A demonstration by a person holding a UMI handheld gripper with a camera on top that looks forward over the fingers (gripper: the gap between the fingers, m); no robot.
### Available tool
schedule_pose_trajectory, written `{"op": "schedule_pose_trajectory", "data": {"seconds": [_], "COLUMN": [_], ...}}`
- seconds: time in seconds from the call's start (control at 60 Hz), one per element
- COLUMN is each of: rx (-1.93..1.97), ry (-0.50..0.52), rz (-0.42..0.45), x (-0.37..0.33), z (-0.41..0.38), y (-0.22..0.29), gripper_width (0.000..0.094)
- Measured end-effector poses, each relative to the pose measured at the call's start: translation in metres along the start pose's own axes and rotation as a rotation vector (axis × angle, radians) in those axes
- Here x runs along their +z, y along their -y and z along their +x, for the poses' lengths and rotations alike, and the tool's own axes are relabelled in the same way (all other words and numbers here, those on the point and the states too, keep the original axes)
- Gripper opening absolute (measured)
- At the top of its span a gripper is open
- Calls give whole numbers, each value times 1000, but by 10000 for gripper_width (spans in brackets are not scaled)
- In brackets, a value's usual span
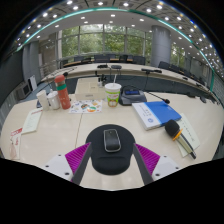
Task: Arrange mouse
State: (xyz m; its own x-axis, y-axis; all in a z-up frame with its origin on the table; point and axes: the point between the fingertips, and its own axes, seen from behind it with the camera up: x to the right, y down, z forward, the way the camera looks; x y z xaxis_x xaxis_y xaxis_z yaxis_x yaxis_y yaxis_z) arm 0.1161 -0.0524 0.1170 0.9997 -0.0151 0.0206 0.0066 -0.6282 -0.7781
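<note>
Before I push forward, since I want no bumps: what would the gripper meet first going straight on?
Likely the mouse on the round black mouse pad, just ahead of the open gripper. The paper cup stands well beyond it.

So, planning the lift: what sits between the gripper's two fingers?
In the gripper view, the mouse lies on a round dark mouse pad between the open fingers of the gripper, with gaps on both sides.

the claw (112,166) is showing two dark fingers (70,172), each narrowing toward its tip. each finger is wearing a magenta pad (148,157) on its inner face, shaped like a flat wedge. no hand or sleeve is showing.
</note>
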Motion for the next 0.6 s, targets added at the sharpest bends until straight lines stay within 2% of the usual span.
{"op": "schedule_pose_trajectory", "data": {"seconds": [0.317,0.6], "rx": [-7,-13], "ry": [-80,-80], "rz": [67,81], "x": [-166,-221], "z": [-17,-37], "y": [-15,-34], "gripper_width": [855,854]}}
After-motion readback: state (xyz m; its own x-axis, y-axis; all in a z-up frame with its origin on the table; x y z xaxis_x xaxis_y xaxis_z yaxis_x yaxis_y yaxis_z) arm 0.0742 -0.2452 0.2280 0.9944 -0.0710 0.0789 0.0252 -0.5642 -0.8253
